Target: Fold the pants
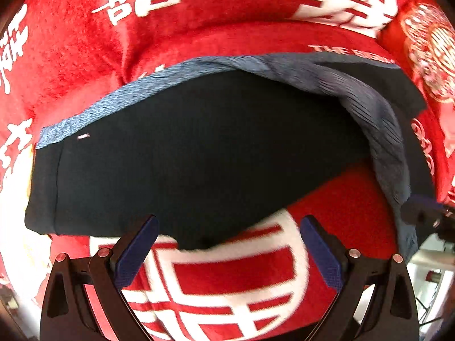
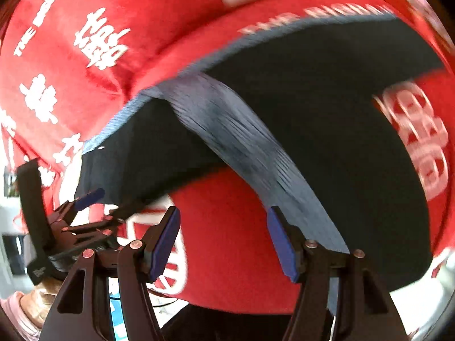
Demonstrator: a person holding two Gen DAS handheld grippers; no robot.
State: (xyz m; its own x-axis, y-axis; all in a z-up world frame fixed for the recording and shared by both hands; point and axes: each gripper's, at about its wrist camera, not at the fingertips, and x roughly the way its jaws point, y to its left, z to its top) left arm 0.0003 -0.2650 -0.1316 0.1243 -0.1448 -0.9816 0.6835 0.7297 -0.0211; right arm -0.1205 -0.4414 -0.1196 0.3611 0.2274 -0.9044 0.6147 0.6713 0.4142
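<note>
Your left gripper (image 1: 229, 244) stood wide open at the bottom of the left wrist view, its blue pads (image 1: 139, 251) apart with only the red blanket (image 1: 85, 56) between them; it held nothing, though the near edge of the dark pants (image 1: 199, 147) lay just above its tips. Your right gripper (image 2: 223, 237) was likewise parted at the bottom of the right wrist view, empty, its right-hand finger just beside the ribbed grey-blue waistband (image 2: 241, 142), which ran diagonally from upper left to lower right. The pants lay across the middle of both views, one leg doubled over the other, probably so the next fold could shorten them. Both tongs appeared clear of the cloth, presumably between grasps.
</note>
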